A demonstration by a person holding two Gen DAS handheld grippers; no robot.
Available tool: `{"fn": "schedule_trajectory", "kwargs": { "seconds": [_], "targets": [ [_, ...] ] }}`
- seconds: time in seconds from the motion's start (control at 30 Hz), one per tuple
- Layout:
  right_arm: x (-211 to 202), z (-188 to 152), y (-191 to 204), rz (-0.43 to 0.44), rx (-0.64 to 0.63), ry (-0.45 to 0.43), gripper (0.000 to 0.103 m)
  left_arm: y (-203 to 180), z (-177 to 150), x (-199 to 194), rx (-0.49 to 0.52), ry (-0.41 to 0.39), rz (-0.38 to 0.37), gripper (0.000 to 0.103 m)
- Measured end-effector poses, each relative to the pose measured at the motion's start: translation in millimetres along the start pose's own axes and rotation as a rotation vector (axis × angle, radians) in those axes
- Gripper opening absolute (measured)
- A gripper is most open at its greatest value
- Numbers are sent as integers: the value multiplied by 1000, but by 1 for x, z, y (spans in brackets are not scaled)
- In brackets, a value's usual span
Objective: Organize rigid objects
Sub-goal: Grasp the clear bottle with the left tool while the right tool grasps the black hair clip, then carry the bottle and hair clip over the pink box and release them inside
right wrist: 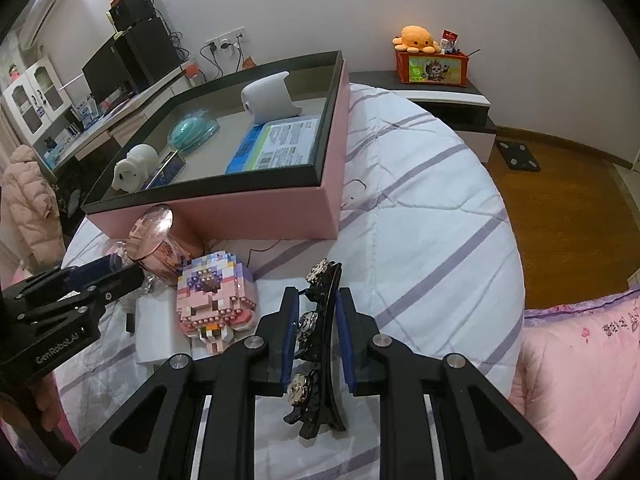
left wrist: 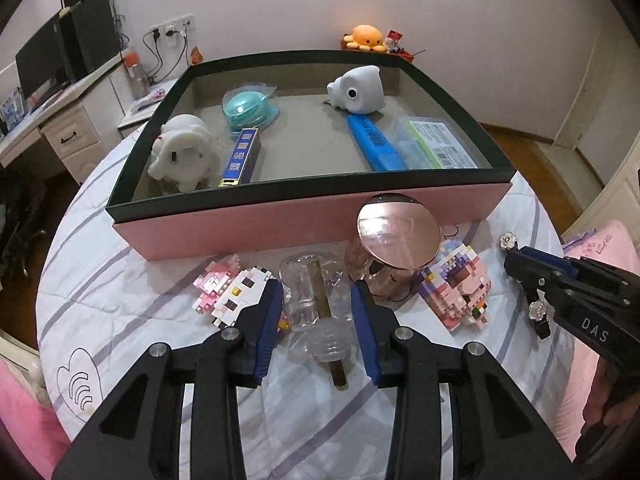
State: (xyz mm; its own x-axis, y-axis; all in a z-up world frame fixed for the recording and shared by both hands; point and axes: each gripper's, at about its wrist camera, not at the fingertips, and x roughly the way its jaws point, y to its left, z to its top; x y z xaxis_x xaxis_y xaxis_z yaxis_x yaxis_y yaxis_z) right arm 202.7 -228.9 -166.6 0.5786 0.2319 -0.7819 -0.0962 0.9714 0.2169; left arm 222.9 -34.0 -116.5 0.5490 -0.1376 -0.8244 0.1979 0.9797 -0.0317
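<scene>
Pink box [left wrist: 280, 224] behind clear bottle [left wrist: 312, 304], block figures [left wrist: 236, 292] flanking

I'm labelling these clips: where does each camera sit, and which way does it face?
Left wrist: on the left tongs, looking forward over a clear plastic bottle between the open fingers toward the pink box with the dark rim; the right tongs show at the right edge.
Right wrist: on the right tongs, facing the box's corner, fingers around a black flower-studded hair clip; the left tongs show at the left edge.
Shared: the box, the pink block figure.
</scene>
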Motion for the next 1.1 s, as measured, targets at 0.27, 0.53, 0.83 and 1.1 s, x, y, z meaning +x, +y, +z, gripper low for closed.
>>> {"fn": "schedule_trajectory", "kwargs": {
  "seconds": [0.27,0.53,0.83,1.1],
  "targets": [
    [-1,0,1,1,-10,1,19,-11,-3,1,67,4,31,35],
    [-10,0,5,1,-15,-18,19,1,1,-5,12,4,19,35],
    [-37,0,16,17,-40,-81,19,5,-5,-28,8,-35,55,35],
    [-79,-3,38,14,-82,-174,19,15,-13,-70,-23,-123,52,35]
  ]
}}
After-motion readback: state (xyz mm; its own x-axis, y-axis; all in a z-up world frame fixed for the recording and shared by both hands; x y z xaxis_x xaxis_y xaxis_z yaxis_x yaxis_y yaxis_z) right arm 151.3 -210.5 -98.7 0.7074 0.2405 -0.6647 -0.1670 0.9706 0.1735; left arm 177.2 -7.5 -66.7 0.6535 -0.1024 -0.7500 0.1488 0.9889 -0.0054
